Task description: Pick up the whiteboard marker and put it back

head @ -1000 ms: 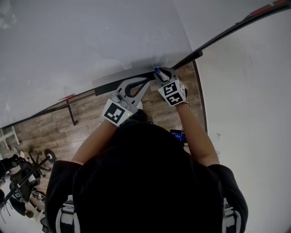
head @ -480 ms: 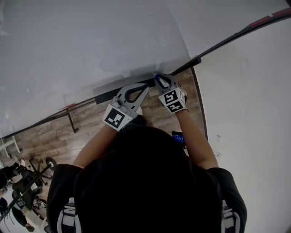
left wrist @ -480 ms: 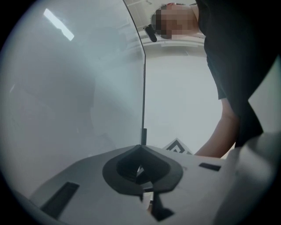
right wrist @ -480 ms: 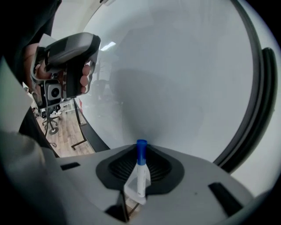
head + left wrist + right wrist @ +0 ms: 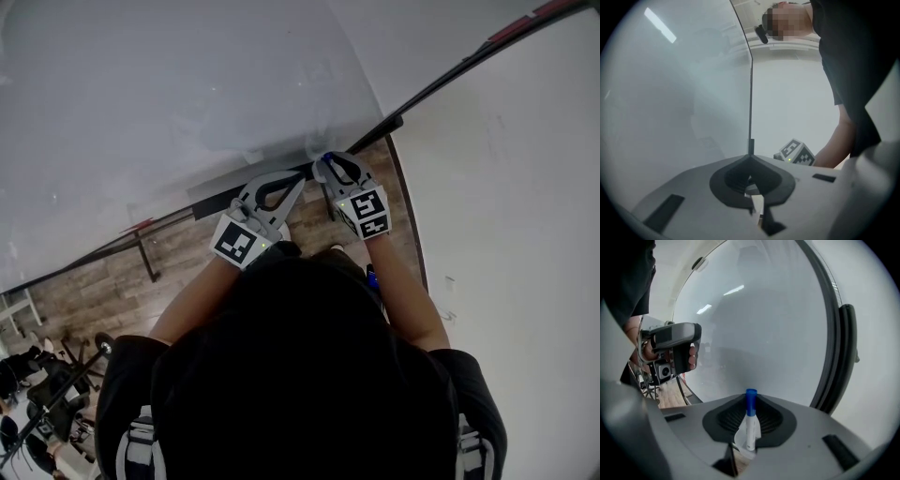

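Note:
The whiteboard marker (image 5: 750, 420), white with a blue cap, stands upright between the jaws of my right gripper (image 5: 749, 404). Those jaws have just been closing and are now shut on it. In the head view the right gripper (image 5: 327, 168) holds the marker (image 5: 324, 159) just above the right end of the whiteboard's black tray ledge (image 5: 220, 195). My left gripper (image 5: 302, 177) is close beside it on the left, level along the ledge. Its tips meet and nothing is between them (image 5: 751, 158).
The whiteboard (image 5: 169, 84) fills the upper left, with its dark frame (image 5: 841, 357) along its right edge. A white wall (image 5: 506, 234) stands at the right. The board's stand leg (image 5: 145, 239) rests on the wooden floor, and chairs (image 5: 37, 375) are at lower left.
The right gripper has closed on the marker and lifted it a little off the ledge, tilting as it rose. The left gripper has kept its place.

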Tool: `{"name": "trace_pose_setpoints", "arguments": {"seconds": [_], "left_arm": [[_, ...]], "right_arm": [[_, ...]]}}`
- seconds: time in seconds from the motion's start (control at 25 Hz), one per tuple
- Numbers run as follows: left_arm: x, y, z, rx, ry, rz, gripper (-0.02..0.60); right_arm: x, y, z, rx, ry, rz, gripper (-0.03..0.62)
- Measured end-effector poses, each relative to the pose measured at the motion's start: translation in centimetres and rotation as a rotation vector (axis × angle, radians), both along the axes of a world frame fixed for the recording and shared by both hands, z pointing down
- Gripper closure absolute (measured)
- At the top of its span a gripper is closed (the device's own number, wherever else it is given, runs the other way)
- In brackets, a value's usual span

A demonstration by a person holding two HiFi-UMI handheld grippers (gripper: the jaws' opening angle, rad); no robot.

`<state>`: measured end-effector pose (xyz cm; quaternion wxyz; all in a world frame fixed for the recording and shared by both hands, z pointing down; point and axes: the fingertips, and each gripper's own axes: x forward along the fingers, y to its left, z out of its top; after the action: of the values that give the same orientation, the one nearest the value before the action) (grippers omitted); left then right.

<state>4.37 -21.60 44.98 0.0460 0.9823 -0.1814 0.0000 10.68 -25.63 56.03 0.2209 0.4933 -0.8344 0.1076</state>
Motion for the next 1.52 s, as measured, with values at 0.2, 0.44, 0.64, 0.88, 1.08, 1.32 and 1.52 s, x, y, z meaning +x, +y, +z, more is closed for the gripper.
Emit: {"name": "trace_pose_setpoints", "arguments": {"seconds": [0.2,0.44,0.64,0.88,1.08,1.32,1.52], "left_arm": [[0.6,0.3,-0.5,0.015,-0.009,-0.047,0.578],[1.7,0.9,-1.4,0.032,-0.035,-0.146,0.578],[2.6,1.7,-2.5,0.046,-0.049,-0.209,0.578],[3.3,2.7,-4.7,0.056,-0.041,-0.250,0.578],[3.8,3.5,-6.3,0.073,-0.047,-0.259,0.578],[3.8,4.5,-8.5,0.070,-0.048,-0.260,0.578],[3.6,5.1,-10.4,0.081,-0.045,-0.249,0.578]], "right_arm": [[1.2,0.6,-1.9,0.041,-0.044,-0.021,0.531],[2.2,1.6,-5.2,0.087,-0.113,-0.112,0.531],[3.2,2.3,-7.9,0.134,-0.161,-0.175,0.533],[3.1,4.2,-12.5,0.181,-0.217,-0.250,0.531],[3.2,5.9,-16.3,0.203,-0.249,-0.299,0.531],[2.7,7.7,-19.7,0.206,-0.257,-0.351,0.531],[2.1,9.0,-21.4,0.227,-0.226,-0.395,0.531]]}}
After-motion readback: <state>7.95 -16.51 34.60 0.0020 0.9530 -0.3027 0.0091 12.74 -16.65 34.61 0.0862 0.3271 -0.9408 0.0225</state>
